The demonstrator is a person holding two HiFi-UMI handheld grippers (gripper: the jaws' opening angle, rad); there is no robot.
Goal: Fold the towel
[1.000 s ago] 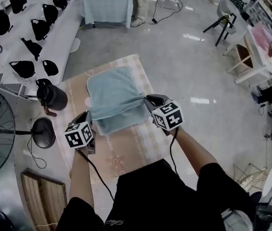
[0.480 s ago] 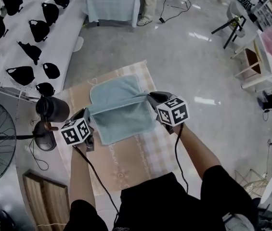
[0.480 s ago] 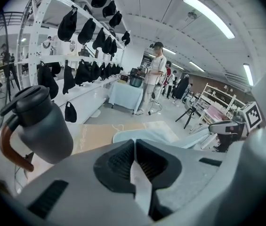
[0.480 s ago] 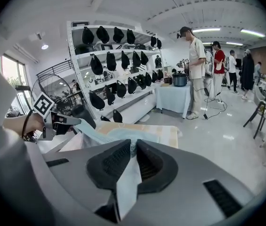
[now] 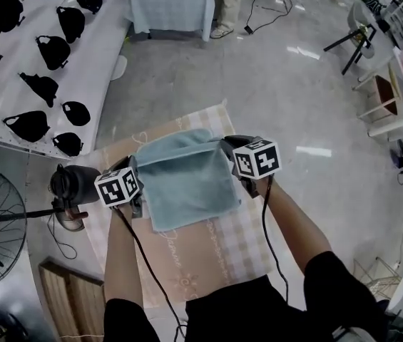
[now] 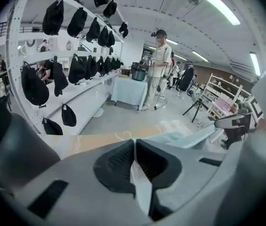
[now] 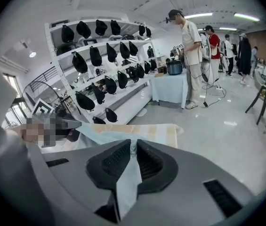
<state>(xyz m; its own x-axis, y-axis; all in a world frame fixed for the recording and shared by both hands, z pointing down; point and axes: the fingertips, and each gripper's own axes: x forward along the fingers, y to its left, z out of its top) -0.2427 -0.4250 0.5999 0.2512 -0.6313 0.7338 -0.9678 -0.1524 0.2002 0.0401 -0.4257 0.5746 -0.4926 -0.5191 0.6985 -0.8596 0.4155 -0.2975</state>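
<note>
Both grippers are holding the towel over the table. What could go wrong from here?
1. The left gripper and right gripper each pinch only a thin bit of the towel; a corner might slip out.
2. A strip of the lower layer shows beyond the held edge, so the edges may not line up.
3. The dark jug stands close beside the left gripper and could be bumped.

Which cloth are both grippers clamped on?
The light blue towel: its fabric is pinched between the jaws of the left gripper and the right gripper. The checked beige tablecloth beneath it lies flat, ungripped.
</note>
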